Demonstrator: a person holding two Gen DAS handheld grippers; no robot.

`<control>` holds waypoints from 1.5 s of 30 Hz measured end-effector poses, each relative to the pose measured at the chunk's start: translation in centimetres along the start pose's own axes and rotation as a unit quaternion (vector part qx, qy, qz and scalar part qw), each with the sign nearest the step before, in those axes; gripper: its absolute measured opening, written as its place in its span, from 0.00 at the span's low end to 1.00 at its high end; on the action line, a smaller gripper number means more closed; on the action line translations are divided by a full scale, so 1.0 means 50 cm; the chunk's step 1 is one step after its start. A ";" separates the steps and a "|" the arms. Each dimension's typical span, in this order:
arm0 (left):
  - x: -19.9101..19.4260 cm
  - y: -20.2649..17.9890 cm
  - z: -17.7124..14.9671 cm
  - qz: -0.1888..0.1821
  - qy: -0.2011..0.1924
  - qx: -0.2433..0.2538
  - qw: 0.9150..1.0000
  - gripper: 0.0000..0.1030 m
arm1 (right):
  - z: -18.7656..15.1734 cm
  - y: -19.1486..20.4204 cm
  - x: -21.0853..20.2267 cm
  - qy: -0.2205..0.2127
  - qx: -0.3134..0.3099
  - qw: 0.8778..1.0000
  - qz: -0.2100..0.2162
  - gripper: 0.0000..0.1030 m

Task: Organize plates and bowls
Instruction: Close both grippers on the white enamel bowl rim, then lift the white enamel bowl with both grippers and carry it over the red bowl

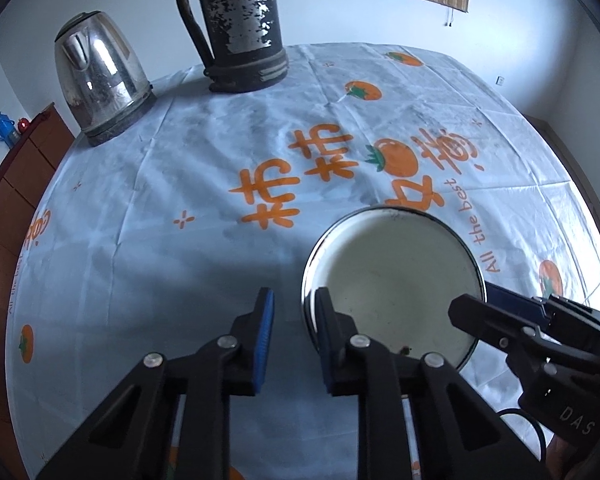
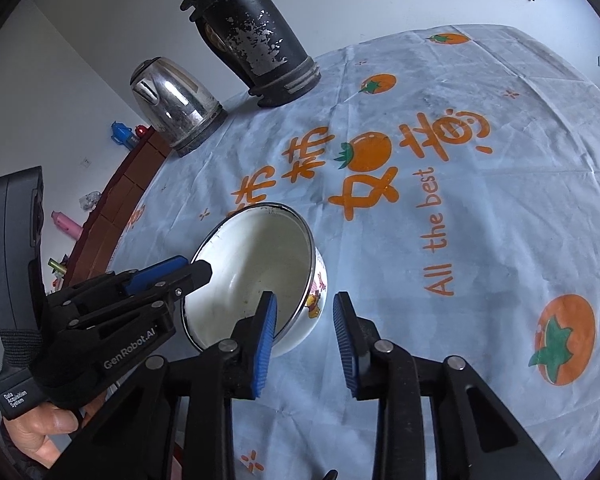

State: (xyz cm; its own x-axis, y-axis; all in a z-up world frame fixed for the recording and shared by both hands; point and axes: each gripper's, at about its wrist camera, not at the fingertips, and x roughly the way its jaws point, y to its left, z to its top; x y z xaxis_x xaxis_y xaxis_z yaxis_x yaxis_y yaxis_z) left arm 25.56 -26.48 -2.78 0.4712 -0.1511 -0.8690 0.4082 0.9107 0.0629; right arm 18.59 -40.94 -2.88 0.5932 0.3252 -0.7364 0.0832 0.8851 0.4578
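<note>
A pale tablecloth (image 1: pixel 148 200) printed with orange persimmons and lettering covers the table, with a steel kettle (image 1: pixel 100 76) and a worn black thermos jug (image 1: pixel 236 24) standing side by side at its far edge before a white wall. Near the front sits a white enamel bowl (image 1: pixel 396 280), upright, its outside wall carrying a small cartoon print. The left gripper (image 1: pixel 294 336) has its jaws spread, one blue pad inside the bowl's near-left rim and the other outside. The right gripper (image 2: pixel 306 334) is likewise released, straddling the bowl's right rim. Whether either pad actually touches the enamel is hard to tell.
</note>
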 end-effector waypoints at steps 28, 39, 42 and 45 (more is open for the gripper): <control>-0.039 -0.021 -0.005 -0.002 -0.034 0.028 0.999 0.07 | -0.008 0.015 -0.036 -0.027 -0.007 1.000 0.006 0.13; -0.083 -0.024 -0.018 0.002 -0.061 0.031 0.998 0.07 | -0.017 0.023 -0.072 -0.044 -0.004 0.999 0.020 0.12; -0.089 -0.023 -0.020 0.001 -0.064 0.028 0.998 0.07 | -0.020 0.028 -0.079 -0.049 -0.006 0.999 0.021 0.12; -0.088 -0.022 -0.022 0.003 -0.062 0.028 0.998 0.07 | -0.022 0.030 -0.080 -0.049 -0.007 0.999 0.022 0.12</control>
State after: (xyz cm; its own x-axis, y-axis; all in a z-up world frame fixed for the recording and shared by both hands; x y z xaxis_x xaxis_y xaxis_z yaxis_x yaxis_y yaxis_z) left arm 22.17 -26.41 0.45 0.5654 -0.1945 -0.8016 0.4462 0.8894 0.0989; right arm 15.49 -40.56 0.20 0.6716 0.3308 -0.6630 0.0440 0.8754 0.4813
